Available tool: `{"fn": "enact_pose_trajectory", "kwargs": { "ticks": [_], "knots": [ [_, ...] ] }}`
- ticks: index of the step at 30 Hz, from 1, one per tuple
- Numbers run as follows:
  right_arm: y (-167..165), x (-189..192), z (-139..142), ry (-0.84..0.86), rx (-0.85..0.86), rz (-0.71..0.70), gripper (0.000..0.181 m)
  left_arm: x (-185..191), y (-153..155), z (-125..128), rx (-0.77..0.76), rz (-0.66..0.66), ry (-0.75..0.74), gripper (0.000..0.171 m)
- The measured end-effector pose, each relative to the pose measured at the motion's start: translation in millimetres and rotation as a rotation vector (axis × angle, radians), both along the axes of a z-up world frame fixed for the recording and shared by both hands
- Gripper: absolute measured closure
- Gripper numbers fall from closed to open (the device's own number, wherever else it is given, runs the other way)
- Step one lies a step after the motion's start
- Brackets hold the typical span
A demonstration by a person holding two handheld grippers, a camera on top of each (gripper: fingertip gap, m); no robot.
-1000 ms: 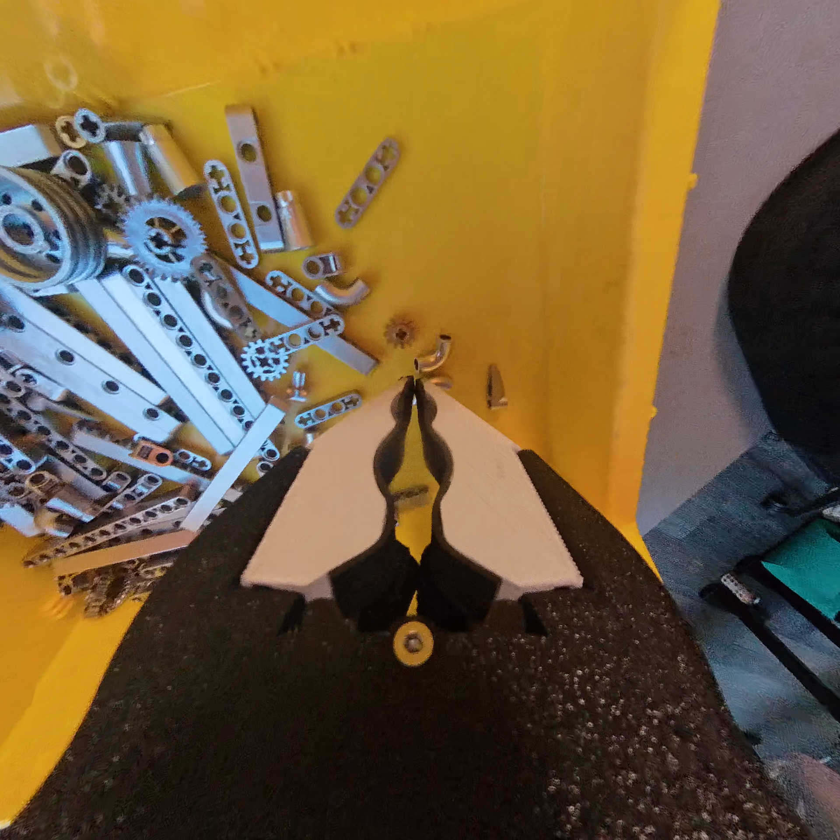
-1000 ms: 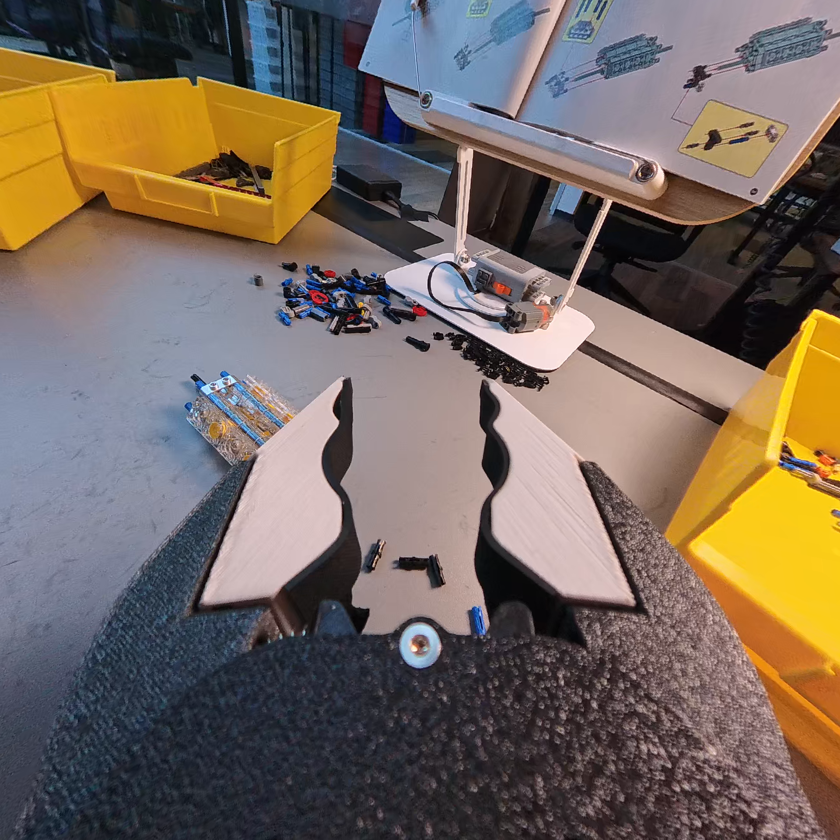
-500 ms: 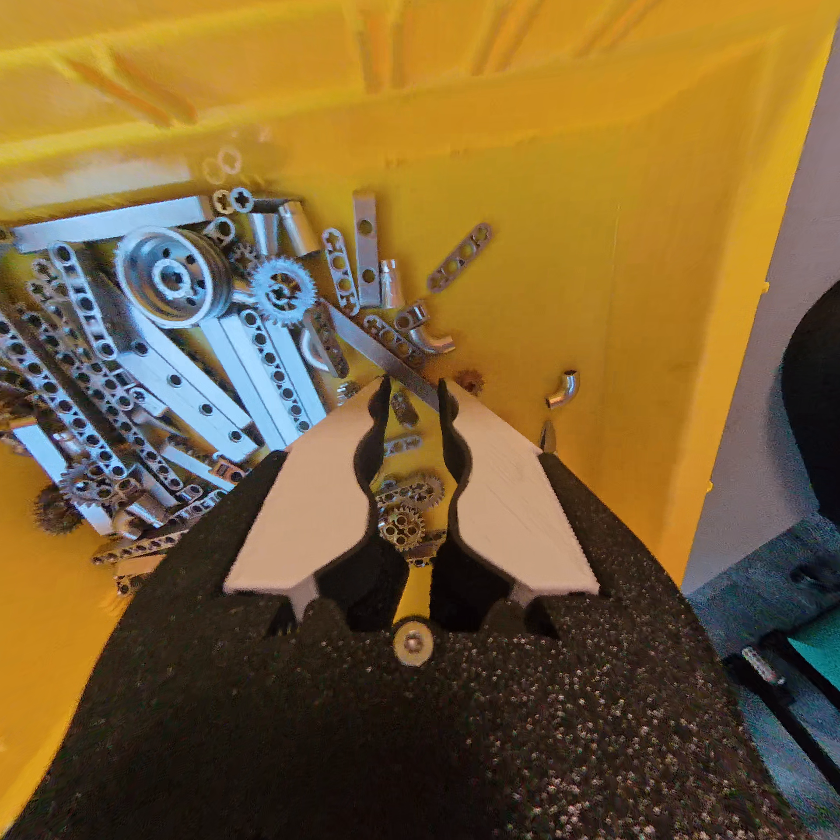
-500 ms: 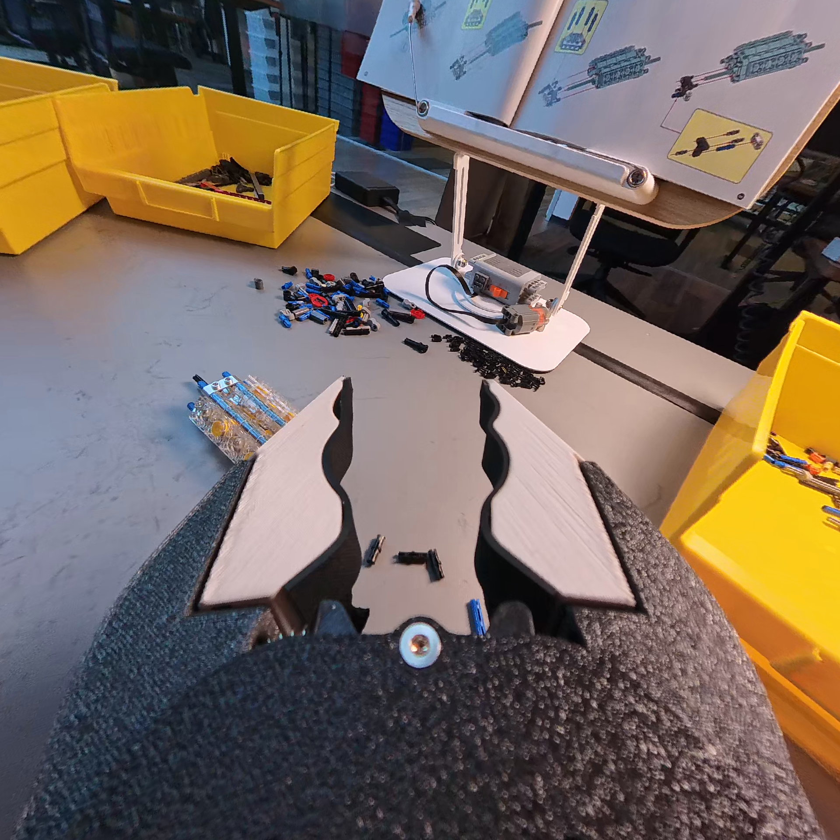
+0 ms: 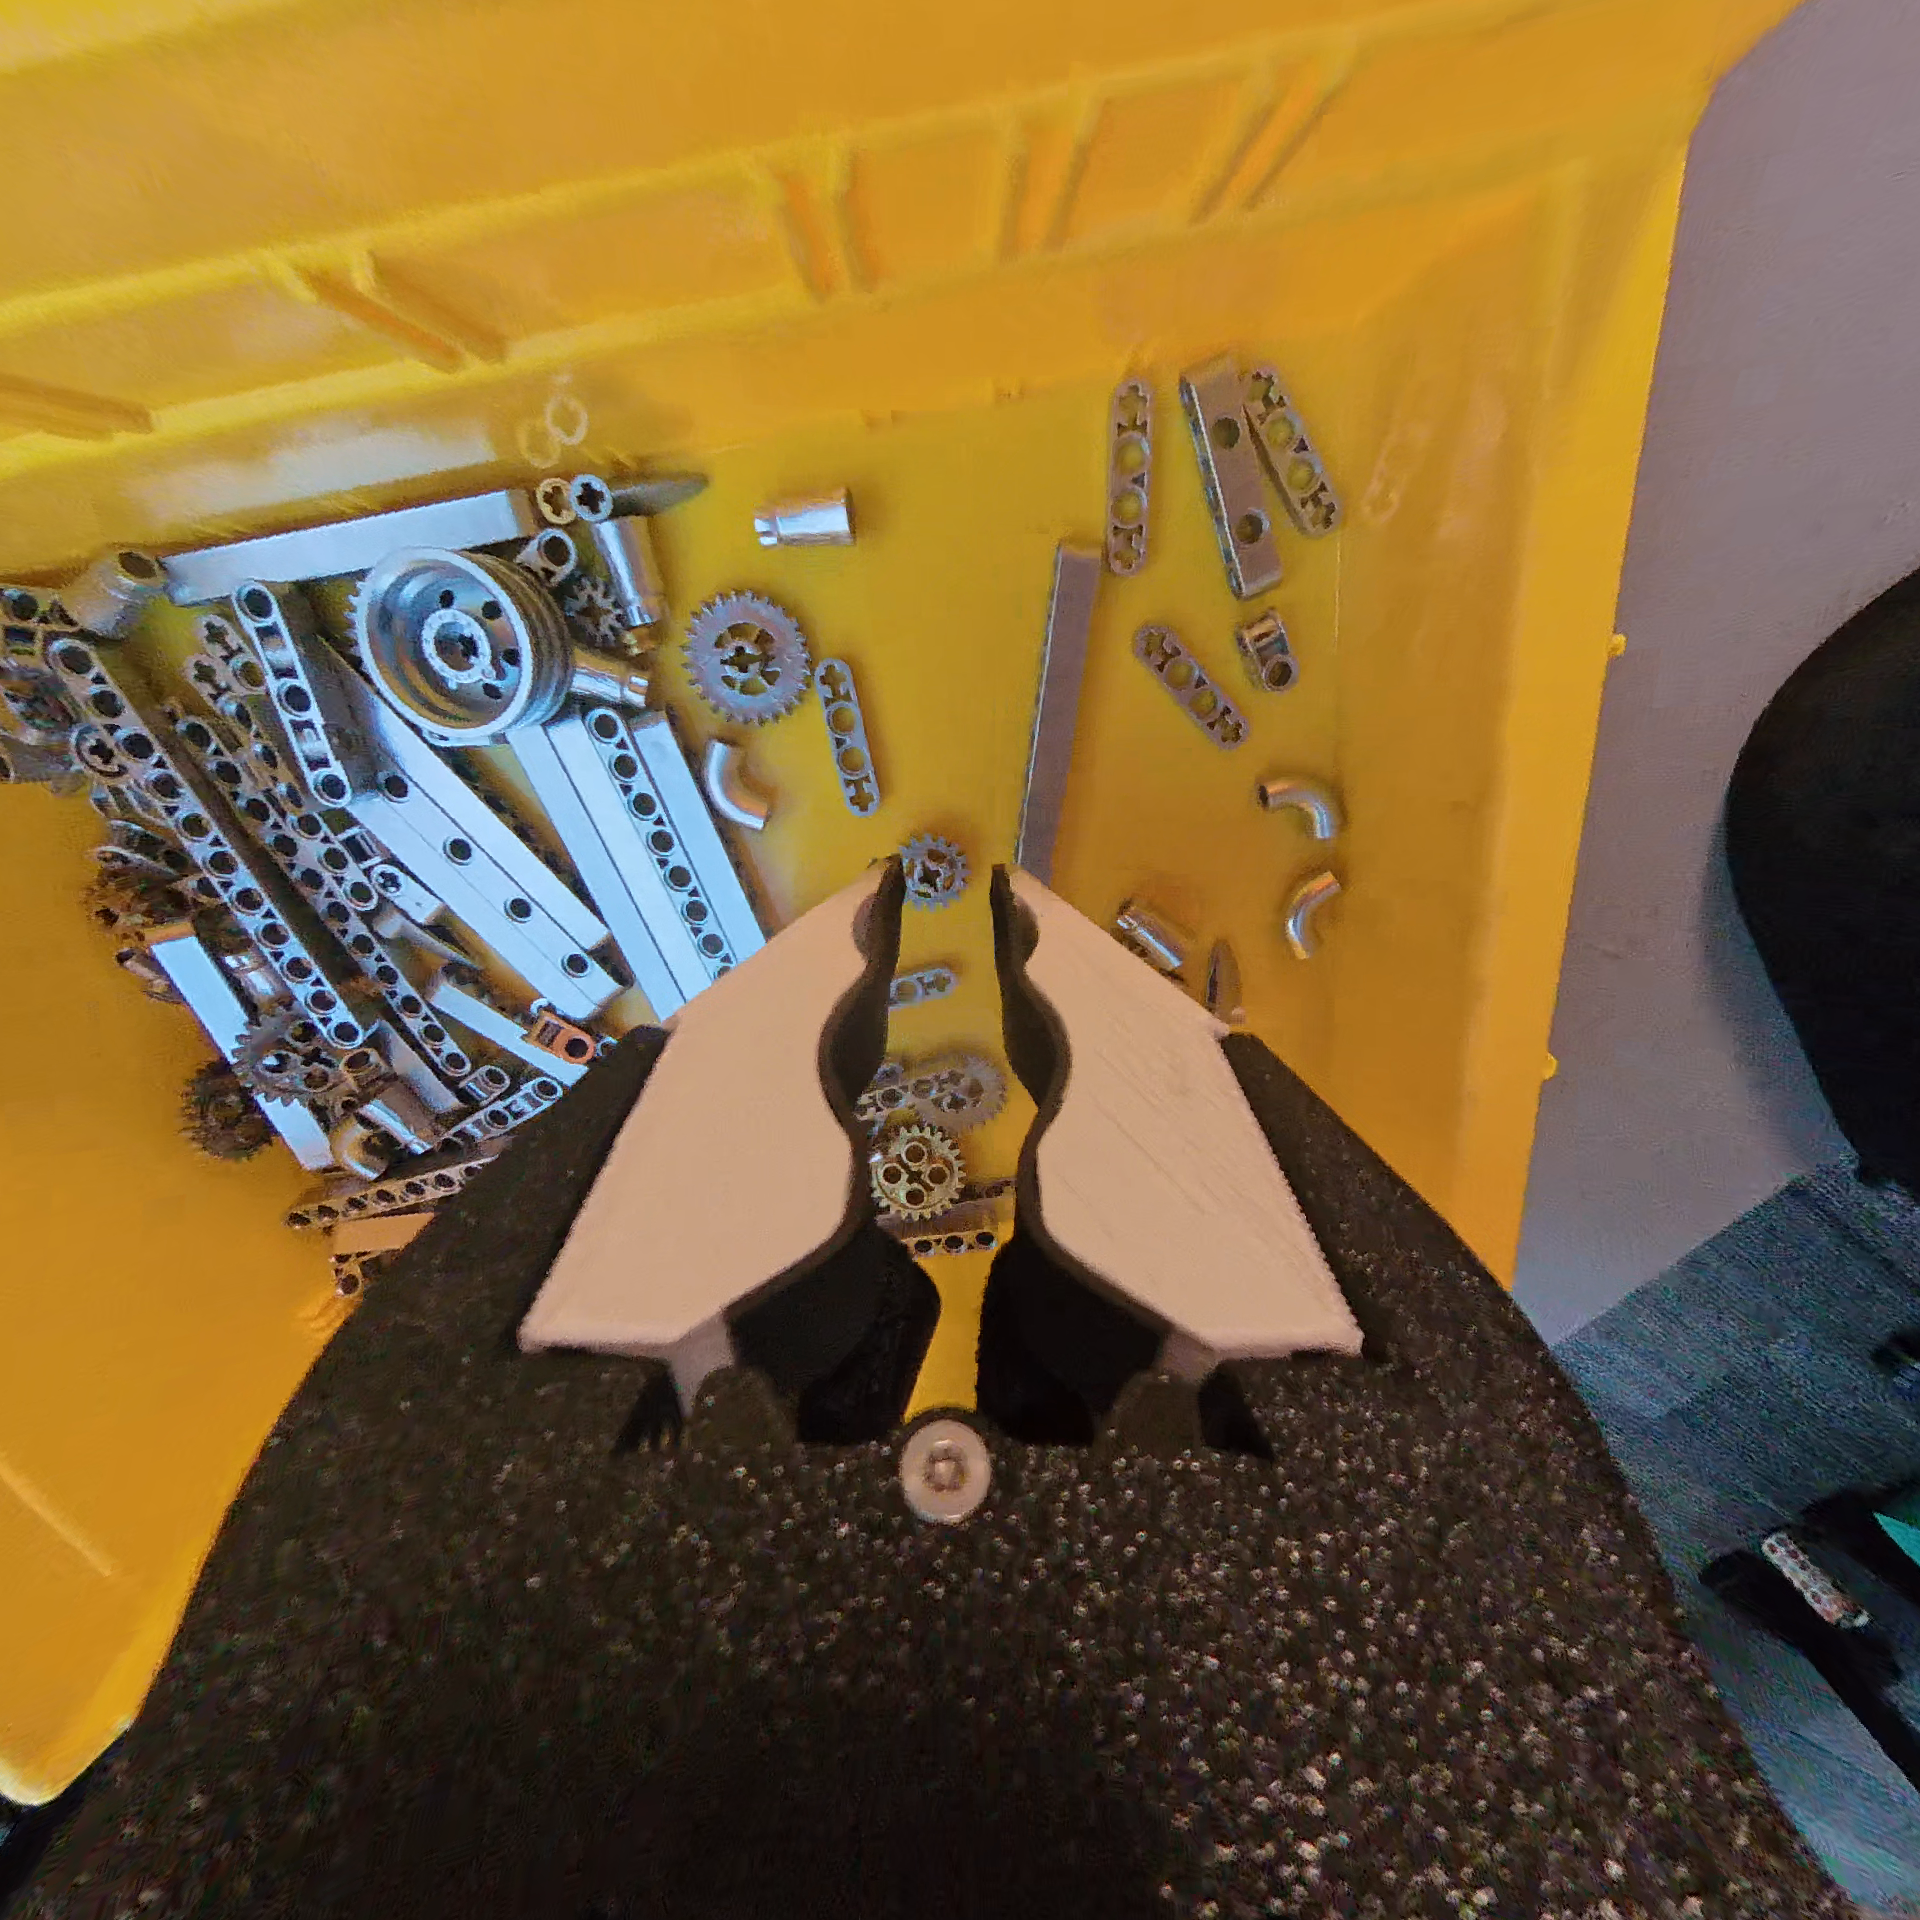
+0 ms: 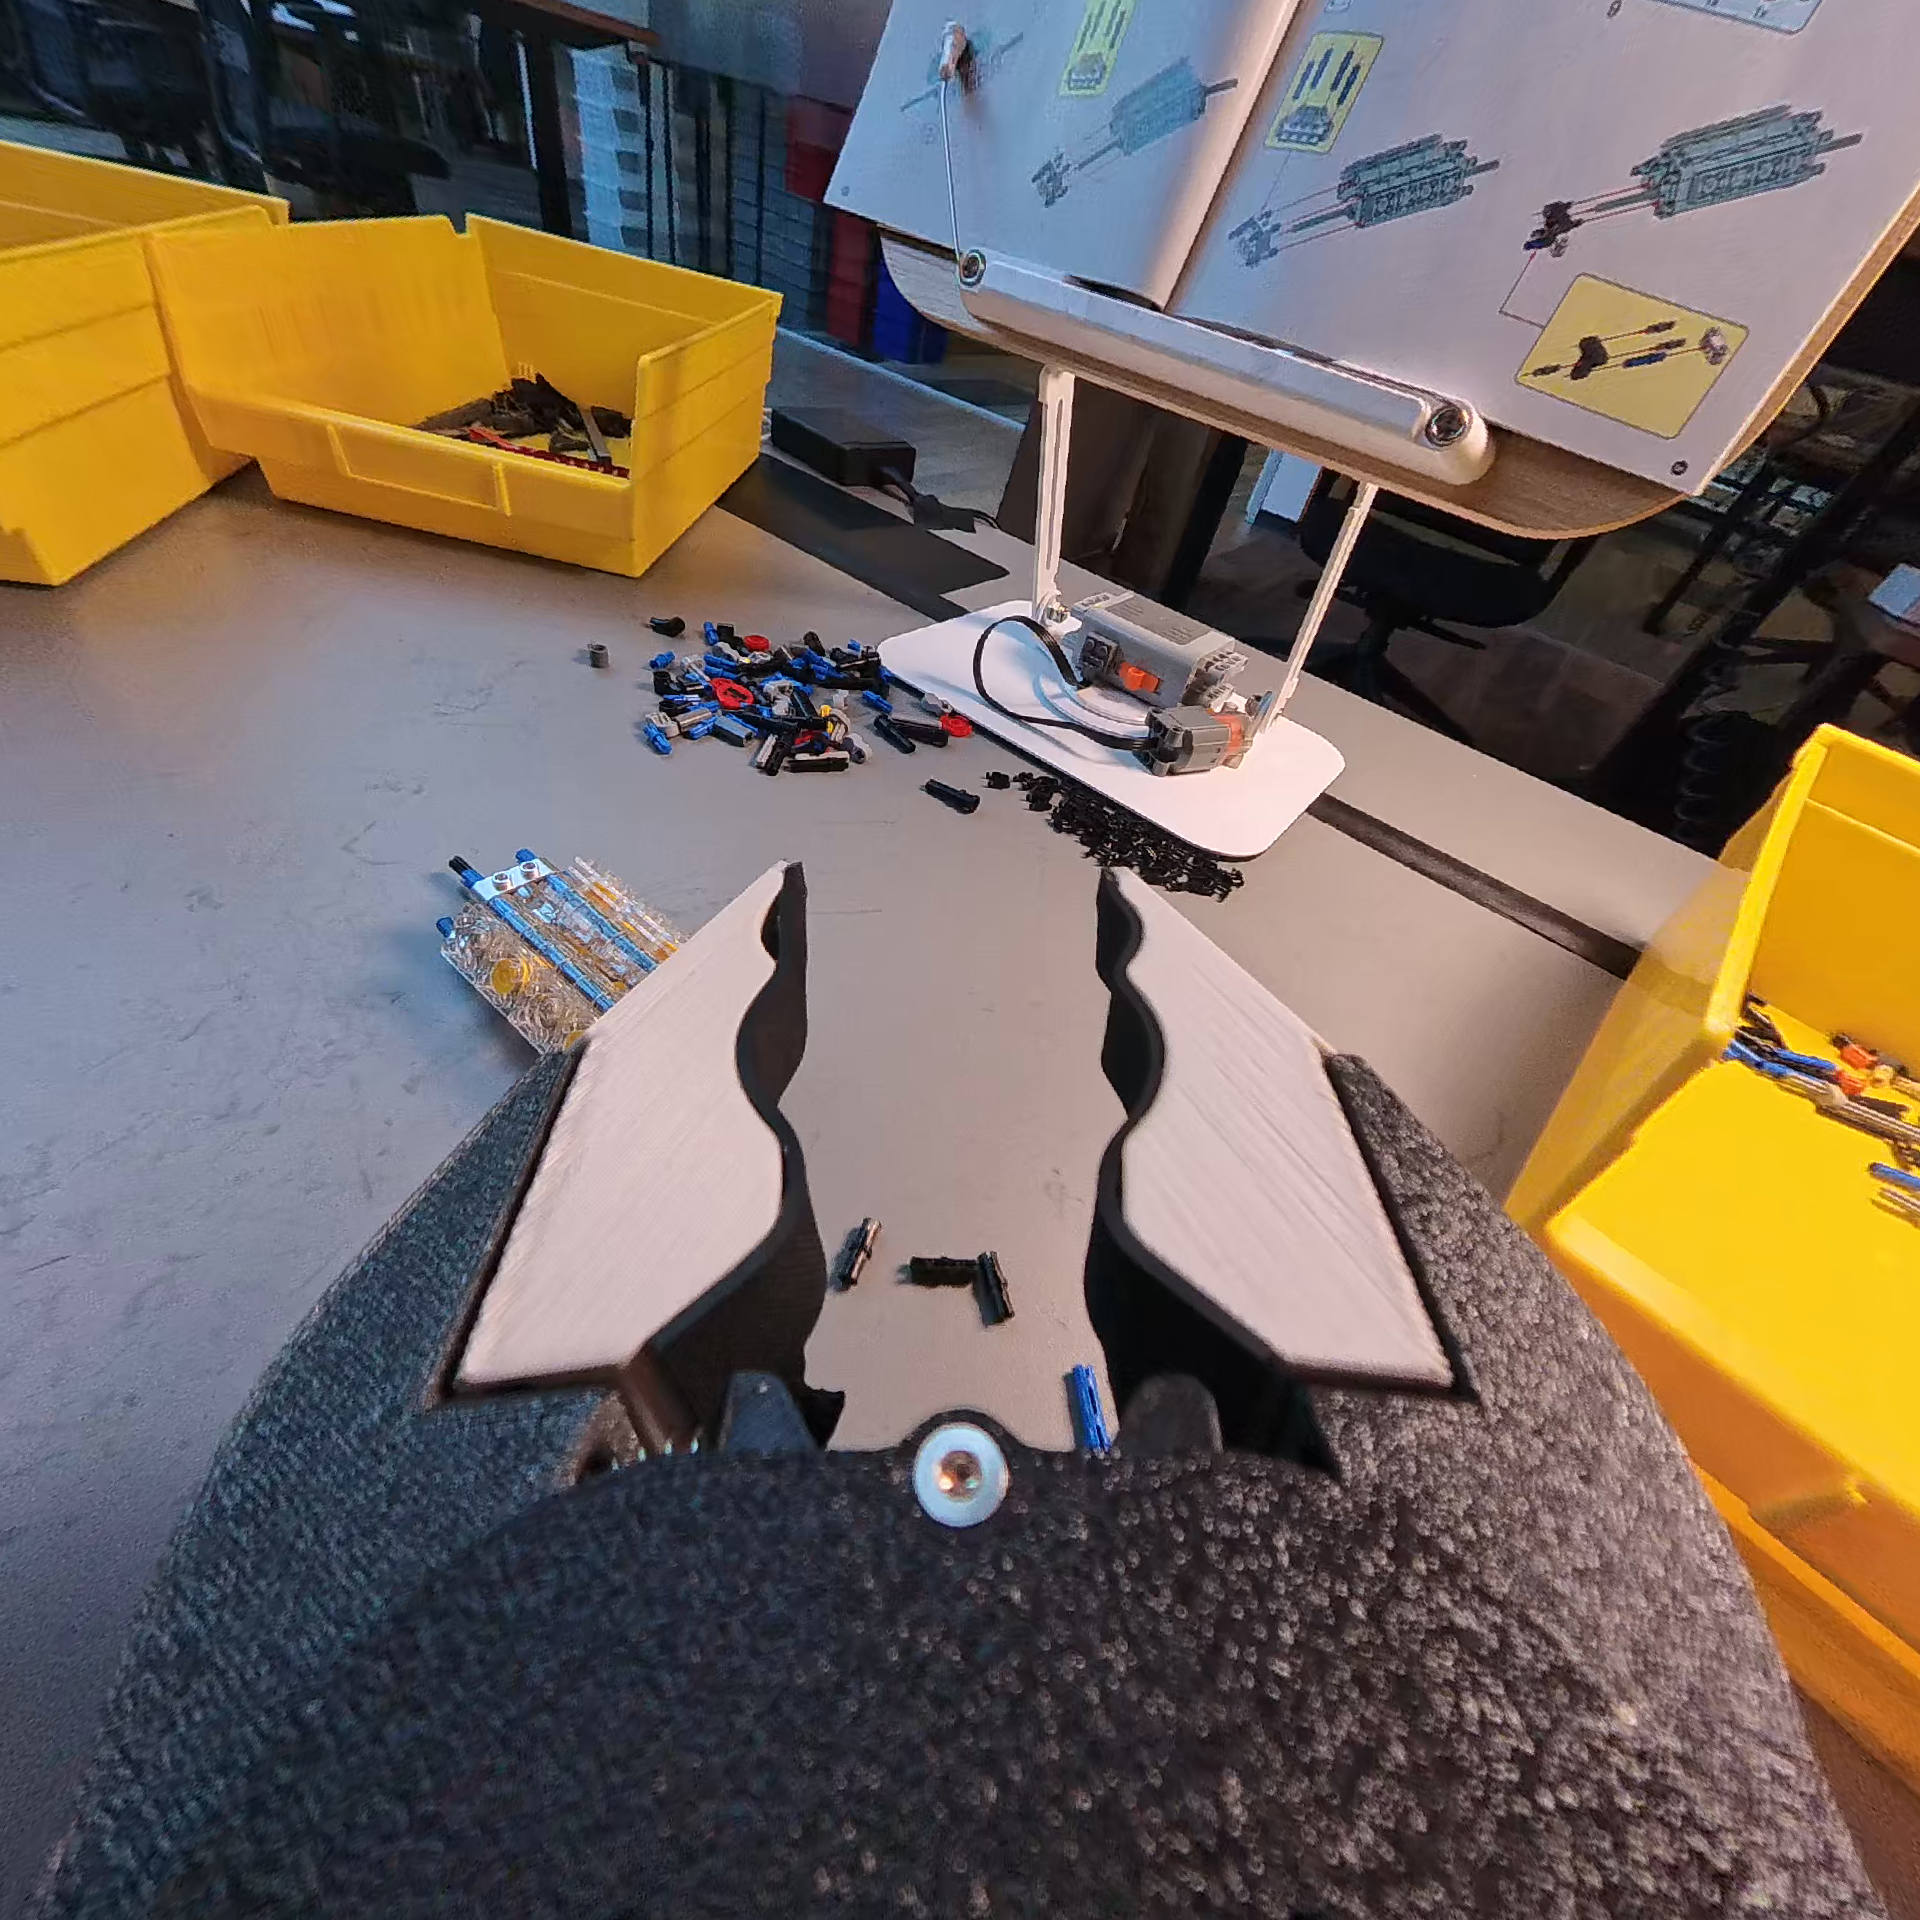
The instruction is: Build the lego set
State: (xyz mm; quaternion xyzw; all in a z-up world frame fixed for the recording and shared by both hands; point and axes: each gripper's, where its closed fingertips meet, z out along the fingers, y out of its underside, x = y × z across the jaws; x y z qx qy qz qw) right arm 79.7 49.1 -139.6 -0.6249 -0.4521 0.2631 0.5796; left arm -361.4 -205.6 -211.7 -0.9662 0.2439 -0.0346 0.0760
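Hovering inside the yellow bin point(image 5: 1455, 935), your left gripper point(image 5: 940, 883) brackets a small gear point(image 5: 932, 871), jaws slightly parted, empty; your right gripper point(image 6: 951, 883) waits wide open above the table point(image 6: 208, 935).

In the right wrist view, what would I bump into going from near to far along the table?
Right gripper → black pins → clear plate → heap of small parts → white base with grey motor → yellow bin.
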Motion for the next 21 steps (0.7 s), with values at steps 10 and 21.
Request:
{"fn": "enact_pose_trajectory", "kwargs": {
  "ticks": [10,21],
  "knots": [
    [1,0,-2,-0.011,0.001,-0.005,0.127,-13,19,-21,0.011,0.011,0.076,0.157],
    [1,0,-1,-0.004,-0.004,-0.003,0.127,-32,31,6,0.097,0.097,0.027,0.153]
  ]
}}
